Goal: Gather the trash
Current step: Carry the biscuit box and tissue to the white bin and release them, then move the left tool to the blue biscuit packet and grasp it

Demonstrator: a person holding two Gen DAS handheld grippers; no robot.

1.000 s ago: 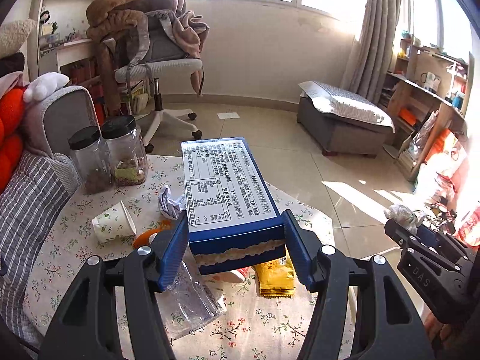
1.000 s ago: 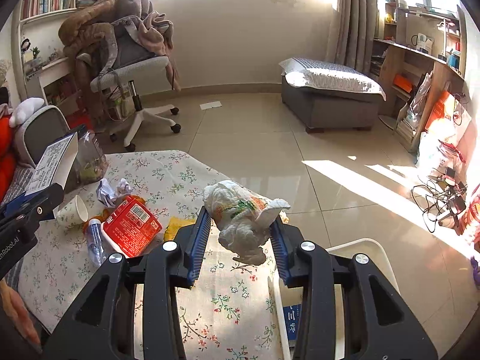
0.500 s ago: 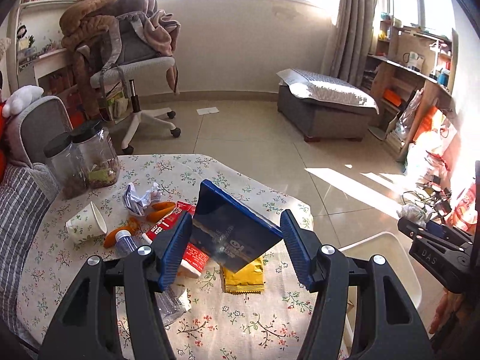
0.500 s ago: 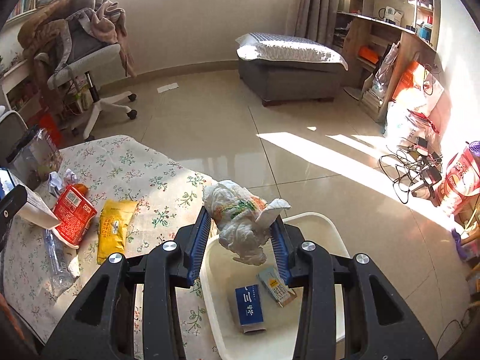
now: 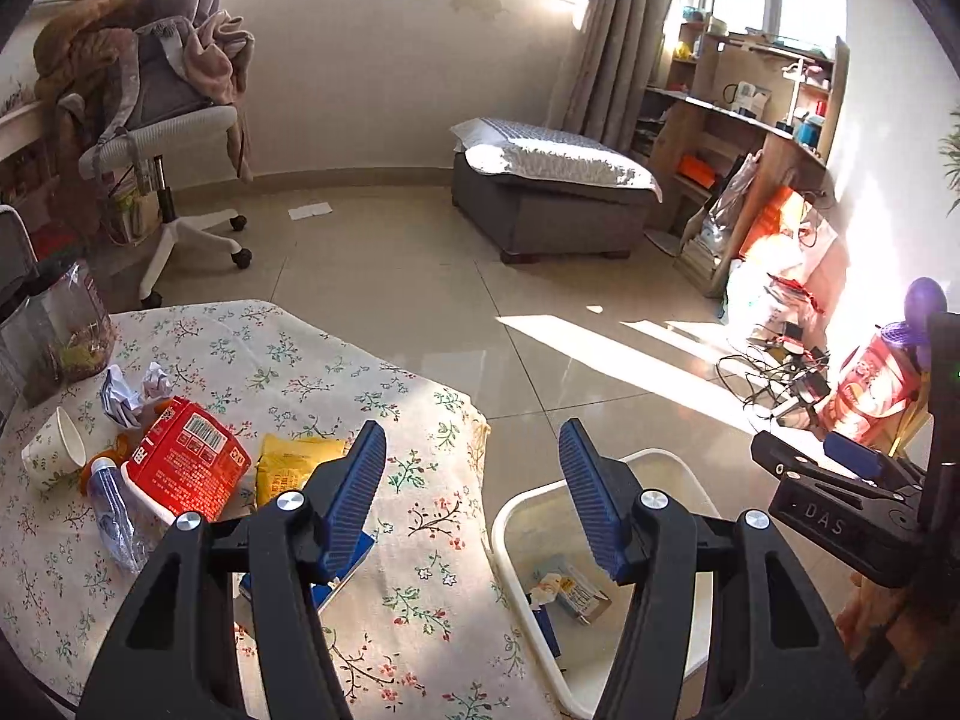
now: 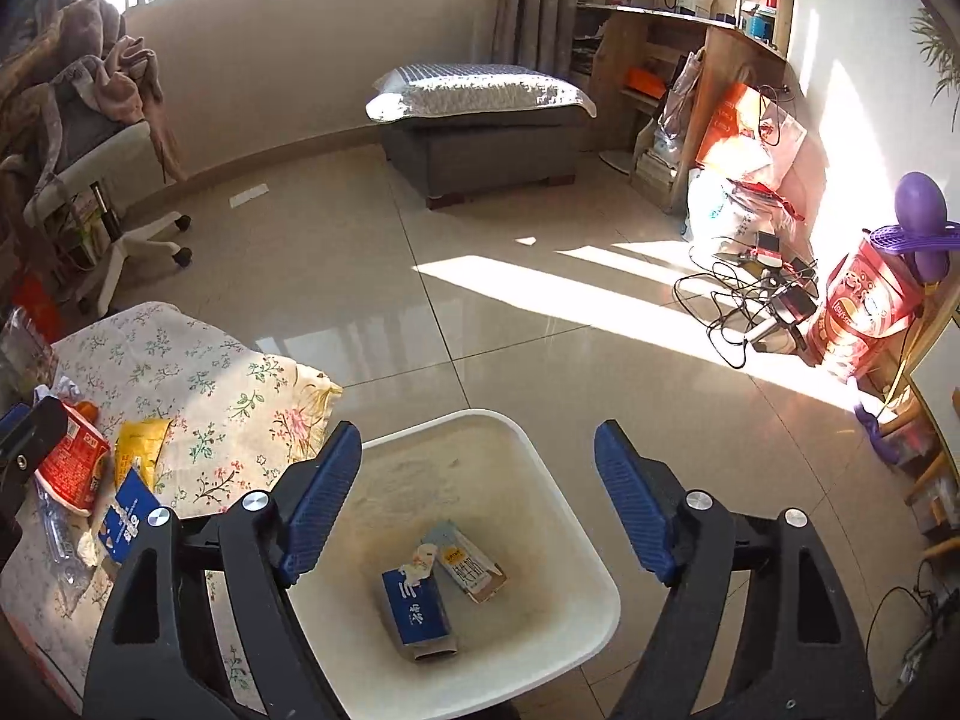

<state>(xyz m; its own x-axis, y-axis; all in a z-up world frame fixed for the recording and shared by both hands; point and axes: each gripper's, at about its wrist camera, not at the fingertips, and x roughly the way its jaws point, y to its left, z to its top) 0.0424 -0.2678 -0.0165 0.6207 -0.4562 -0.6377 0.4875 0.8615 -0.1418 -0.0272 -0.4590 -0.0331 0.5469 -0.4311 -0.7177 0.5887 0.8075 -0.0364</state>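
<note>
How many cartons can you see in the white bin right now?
2: a blue carton at the bin bottom and a tan carton touching its right side. Crumpled wrapper may be hidden.

Your inventory, by place:
- Tabletop [image 5: 414, 612], left edge: jar [image 5: 72, 330] at the far corner; nearer you, paper cup [image 5: 51, 450] on its side.
- Tabletop, middle: crumpled paper [image 5: 135, 393], then noodle box [image 5: 186, 462] with bottle [image 5: 111, 507] to its left and snack packet [image 5: 294, 459] to its right.
- Floor, just beside the tabletop's right edge: bin [image 6: 576, 546], holding two cartons [image 6: 420, 612].
</note>
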